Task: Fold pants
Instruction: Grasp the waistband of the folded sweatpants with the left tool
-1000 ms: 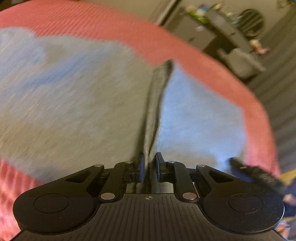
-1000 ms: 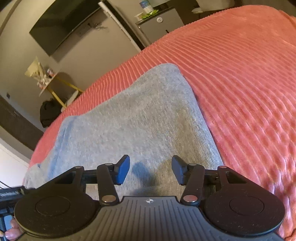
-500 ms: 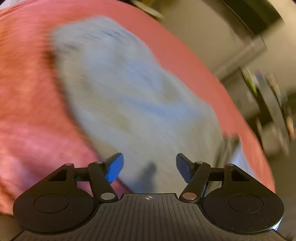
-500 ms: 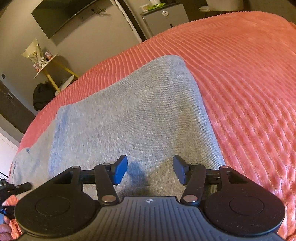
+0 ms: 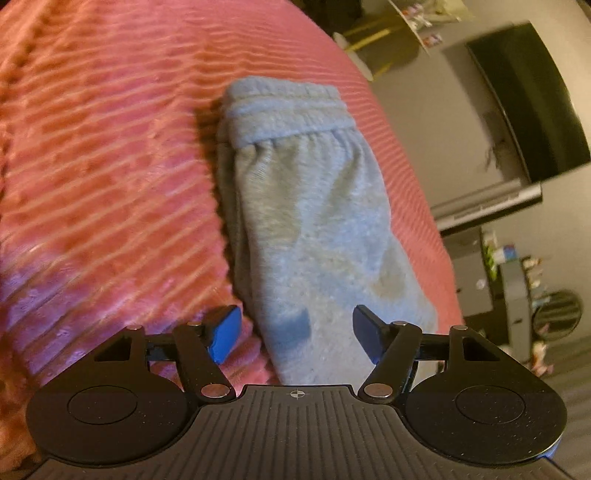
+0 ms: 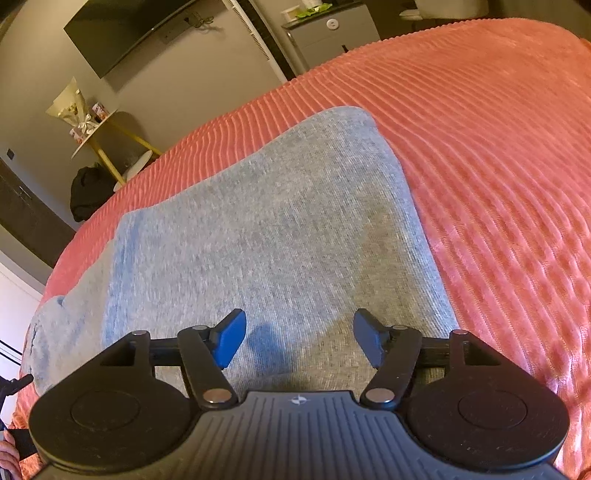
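Grey sweatpants lie folded into a long strip on a coral ribbed bedspread, with the elastic waistband at the far end. My left gripper is open and empty, just above the near end of the strip. In the right wrist view the same pants lie flat and fill the middle. My right gripper is open and empty, low over the grey cloth near its near edge.
The bedspread stretches wide to the right of the pants. Beyond the bed stand a wall TV, a small side table with a bouquet and a grey cabinet. The other gripper's edge shows at far left.
My left gripper let go of the pants fold, opened, and swung round to look along the strip toward the waistband. My right gripper stayed open over the cloth and drew back slightly.
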Tool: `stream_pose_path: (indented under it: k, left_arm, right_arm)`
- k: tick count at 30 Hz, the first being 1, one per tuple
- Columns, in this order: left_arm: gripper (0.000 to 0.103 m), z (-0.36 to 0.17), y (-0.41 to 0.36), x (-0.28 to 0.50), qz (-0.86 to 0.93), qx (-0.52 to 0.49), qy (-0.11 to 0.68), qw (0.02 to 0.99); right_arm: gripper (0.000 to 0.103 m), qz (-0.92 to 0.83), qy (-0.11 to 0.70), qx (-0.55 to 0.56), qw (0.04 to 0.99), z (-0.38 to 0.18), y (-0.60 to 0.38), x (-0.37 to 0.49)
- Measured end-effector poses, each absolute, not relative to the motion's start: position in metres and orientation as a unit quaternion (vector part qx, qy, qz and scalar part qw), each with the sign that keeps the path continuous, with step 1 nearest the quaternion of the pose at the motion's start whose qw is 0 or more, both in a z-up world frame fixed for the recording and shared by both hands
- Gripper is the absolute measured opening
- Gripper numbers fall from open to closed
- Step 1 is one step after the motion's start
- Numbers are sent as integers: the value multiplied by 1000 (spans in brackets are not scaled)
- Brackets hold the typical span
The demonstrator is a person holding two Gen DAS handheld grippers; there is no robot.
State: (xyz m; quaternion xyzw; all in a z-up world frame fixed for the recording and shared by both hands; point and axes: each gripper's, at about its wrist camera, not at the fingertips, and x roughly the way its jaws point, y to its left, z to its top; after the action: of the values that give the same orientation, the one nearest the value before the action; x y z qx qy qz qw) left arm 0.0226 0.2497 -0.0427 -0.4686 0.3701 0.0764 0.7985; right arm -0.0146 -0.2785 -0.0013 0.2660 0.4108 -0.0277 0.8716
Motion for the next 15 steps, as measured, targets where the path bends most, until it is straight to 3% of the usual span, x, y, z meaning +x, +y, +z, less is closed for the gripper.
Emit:
stream_pose_path:
  k: [15]
  left_arm:
    - [72,-44,205,32,97,-332,420,839]
  right_arm:
    - [82,-51,440,123,888,4,-233,0]
